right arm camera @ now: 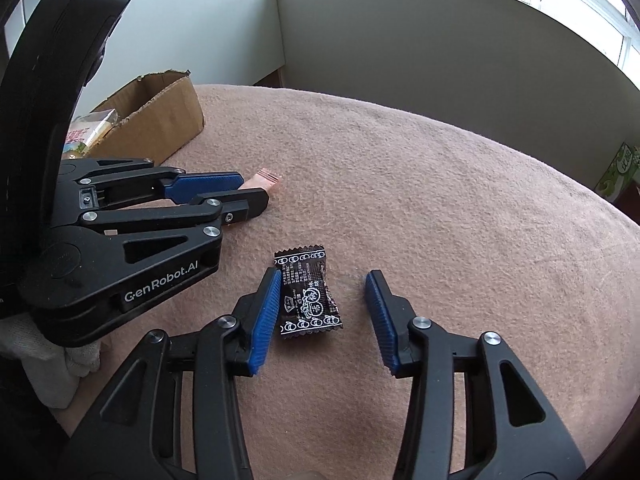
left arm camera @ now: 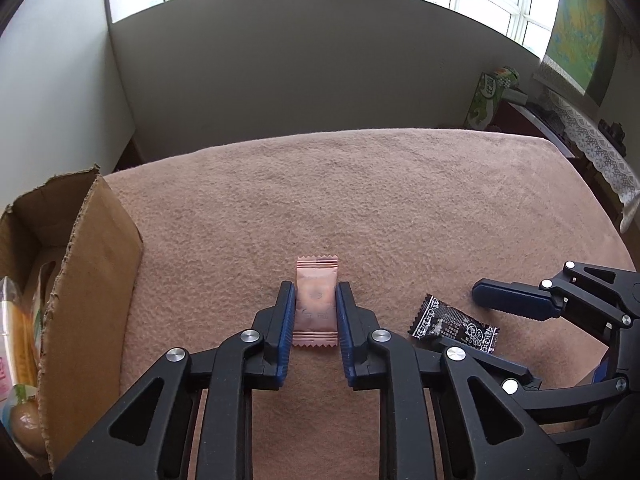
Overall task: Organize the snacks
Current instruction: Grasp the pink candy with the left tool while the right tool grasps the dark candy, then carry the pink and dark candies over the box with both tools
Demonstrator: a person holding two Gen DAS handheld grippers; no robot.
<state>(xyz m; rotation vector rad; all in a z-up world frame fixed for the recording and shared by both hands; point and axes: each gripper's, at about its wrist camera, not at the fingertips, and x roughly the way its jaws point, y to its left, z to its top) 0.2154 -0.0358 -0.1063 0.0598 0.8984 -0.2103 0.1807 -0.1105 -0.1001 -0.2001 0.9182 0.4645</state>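
While my left gripper (left arm camera: 316, 292) points down at the pink blanket (left arm camera: 360, 200), its blue pads are clamped on the two long sides of a pink candy wrapper (left arm camera: 315, 304) that lies flat on the cloth at the middle of the left wrist view. At about nine o'clock from it stands an open cardboard box (left arm camera: 92, 264) with several snack packets (left arm camera: 20, 340) inside. At three o'clock a black candy wrapper (left arm camera: 454, 322) lies on the blanket, and past it my right gripper (left arm camera: 516, 300) reaches in from the right edge. From the right wrist camera, that right gripper (right arm camera: 322, 276) is released: its left pad (right arm camera: 266, 312) touches or nearly touches the black wrapper's (right arm camera: 308, 298) side, while the right pad stands clear of it with bare blanket between. At ten o'clock my left gripper (right arm camera: 244, 188) grips the pink wrapper (right arm camera: 267, 178), only one crimped end showing. Farther off at eleven o'clock sits the box (right arm camera: 160, 116), packets (right arm camera: 90, 132) visible within.
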